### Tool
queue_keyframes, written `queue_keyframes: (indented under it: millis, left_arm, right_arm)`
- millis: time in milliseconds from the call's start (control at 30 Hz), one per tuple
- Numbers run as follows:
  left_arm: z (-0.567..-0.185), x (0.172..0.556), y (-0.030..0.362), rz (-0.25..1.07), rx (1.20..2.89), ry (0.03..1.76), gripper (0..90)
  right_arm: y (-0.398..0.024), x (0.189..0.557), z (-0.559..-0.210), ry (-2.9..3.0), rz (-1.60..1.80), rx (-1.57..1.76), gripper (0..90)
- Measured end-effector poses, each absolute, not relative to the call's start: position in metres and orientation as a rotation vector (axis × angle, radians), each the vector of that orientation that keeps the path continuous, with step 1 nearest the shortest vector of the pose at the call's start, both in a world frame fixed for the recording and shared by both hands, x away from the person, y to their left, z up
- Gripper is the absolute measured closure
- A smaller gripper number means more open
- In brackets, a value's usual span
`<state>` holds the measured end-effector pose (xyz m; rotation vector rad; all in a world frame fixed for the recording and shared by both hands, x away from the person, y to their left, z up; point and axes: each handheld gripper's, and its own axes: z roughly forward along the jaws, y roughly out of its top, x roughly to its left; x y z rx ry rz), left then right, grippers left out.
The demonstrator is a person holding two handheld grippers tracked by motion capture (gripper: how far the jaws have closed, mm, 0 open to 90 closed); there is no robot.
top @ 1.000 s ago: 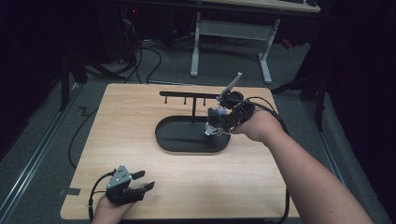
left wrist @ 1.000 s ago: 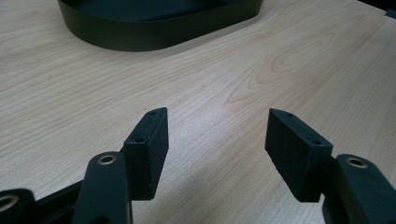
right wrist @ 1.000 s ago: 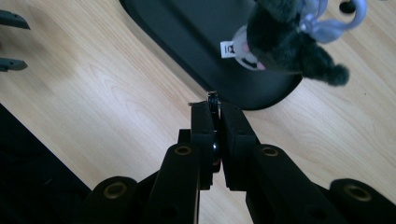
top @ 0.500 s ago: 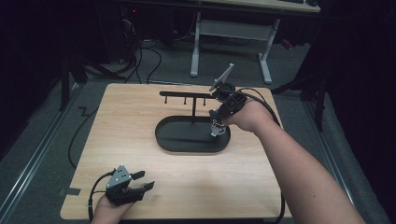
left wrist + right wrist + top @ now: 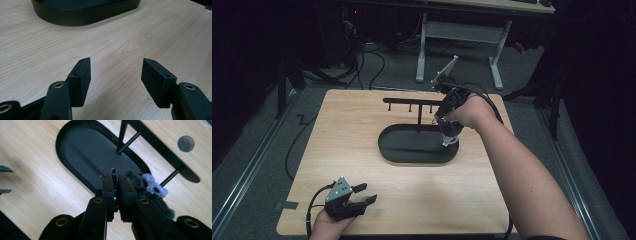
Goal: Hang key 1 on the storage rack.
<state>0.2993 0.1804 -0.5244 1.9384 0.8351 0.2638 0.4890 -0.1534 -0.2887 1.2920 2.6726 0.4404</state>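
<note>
A black stand has an oval tray [image 5: 397, 150] and a post carrying a crossbar [image 5: 409, 101] with short pegs. My right gripper [image 5: 441, 119] hovers over the tray's right end, just below the bar, shut on a thin black ring [image 5: 114, 173]. From the ring hang a fuzzy black pom-pom [image 5: 135, 181] and a white charm [image 5: 155, 187], and the pom-pom [image 5: 451, 131] dangles above the tray [image 5: 82, 147]. My left gripper [image 5: 364, 194] rests near the table's front left corner. Its jaws are open with nothing between them [image 5: 115, 67] and point at the tray [image 5: 75, 17].
The wooden table [image 5: 337, 130] has bare surface around the stand. A round dark cap [image 5: 186, 143] lies in the tabletop beyond the crossbar [image 5: 160, 147]. Behind the table stand white desk legs [image 5: 419, 55], with cables on the floor.
My right hand has carried the ring and its pom-pom up and away from me, closer to the crossbar. The left gripper has stayed in place.
</note>
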Motion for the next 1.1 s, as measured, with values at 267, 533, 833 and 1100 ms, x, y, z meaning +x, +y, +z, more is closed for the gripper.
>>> queue_keyframes:
  millis: [267,533,833,1100]
  left_arm:
    - [-0.524,0.299,0.181,0.264,1.937,0.836,41.6]
    - [-0.525,0.300,0.181,0.260,1.939,0.835,41.7]
    - [-0.526,0.300,0.181,0.254,1.944,0.836,41.8]
    - [-0.527,0.300,0.180,0.250,1.953,0.835,41.9]
  right_arm:
    - [-0.147,0.500,-0.289,2.664,0.429,1.307,85.2]
    - [-0.142,0.509,-0.289,2.656,0.424,1.274,85.2]
    - [-0.142,0.516,-0.288,2.621,0.433,1.306,85.2]
    - [-0.145,0.518,-0.297,2.609,0.398,1.299,85.2]
